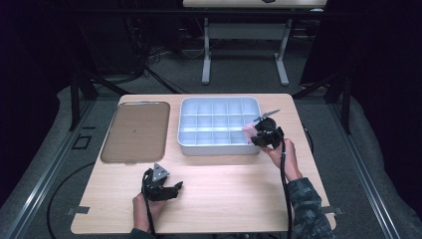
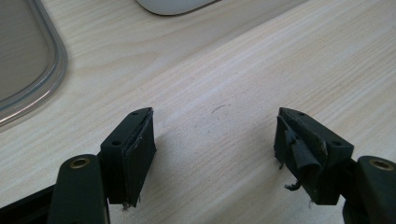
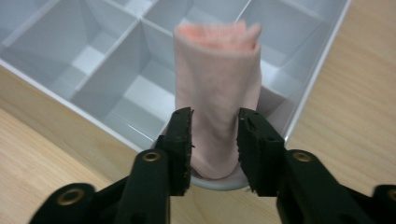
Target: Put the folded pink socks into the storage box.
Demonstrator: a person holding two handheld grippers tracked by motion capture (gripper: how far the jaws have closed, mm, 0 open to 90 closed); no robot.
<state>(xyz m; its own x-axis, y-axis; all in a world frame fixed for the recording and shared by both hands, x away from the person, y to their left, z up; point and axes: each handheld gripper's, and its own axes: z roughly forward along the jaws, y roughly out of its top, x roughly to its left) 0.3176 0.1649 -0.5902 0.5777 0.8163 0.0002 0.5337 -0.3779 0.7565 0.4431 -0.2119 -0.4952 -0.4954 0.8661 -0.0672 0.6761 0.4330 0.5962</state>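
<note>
Left gripper (image 1: 174,188): rests low over the wooden table (image 1: 224,189) at the near edge, jaws wide apart, bare tabletop between them.
Right gripper (image 1: 255,134): at the near right corner of the compartment tray (image 1: 219,107); jaws narrow, flanking a rolled pink cloth (image 3: 217,93). Left pad touches it; whether the right pad presses, cannot tell.
Pink cloth: stands upright in the tray's near right corner compartment, top above the rim.
Flat metal tray (image 1: 135,130): just beside the compartment tray, to its left.
</note>
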